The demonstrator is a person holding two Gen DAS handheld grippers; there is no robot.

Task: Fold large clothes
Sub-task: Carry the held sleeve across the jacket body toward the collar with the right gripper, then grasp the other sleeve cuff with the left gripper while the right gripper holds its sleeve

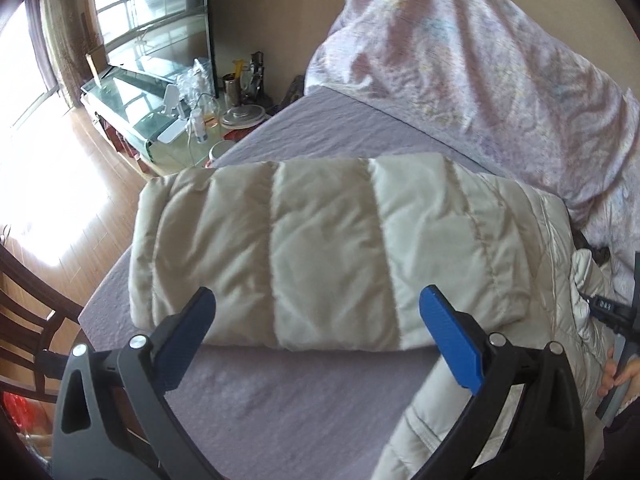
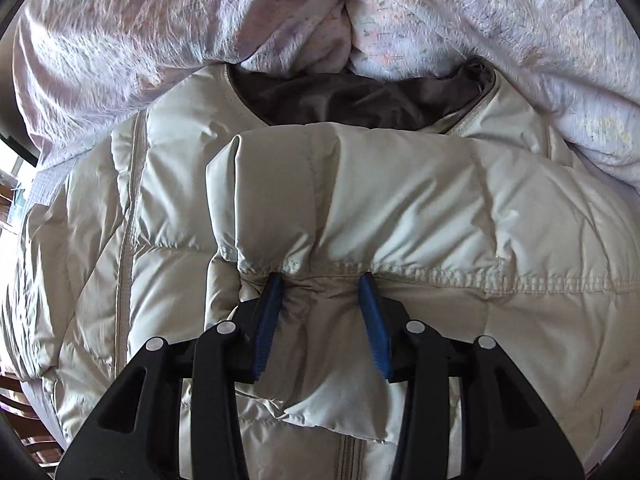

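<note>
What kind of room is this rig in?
Most likely a home bedroom: the puffer jacket lies on a bed sheet beside a rumpled floral duvet, with a glass TV stand and a wood floor.

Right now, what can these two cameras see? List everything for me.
jacket: one, pale grey, puffy, on the bed, sleeve folded across it
duvet: one, pink-lilac floral, bunched beyond the jacket
bedsheet: one, lilac, under the jacket
glass table: one, left of the bed, cluttered with bottles and a bowl
chair: one, dark wood, left edge
left gripper: one, black with blue fingers, open, above the sheet
right gripper: one, pinching a jacket seam
</note>
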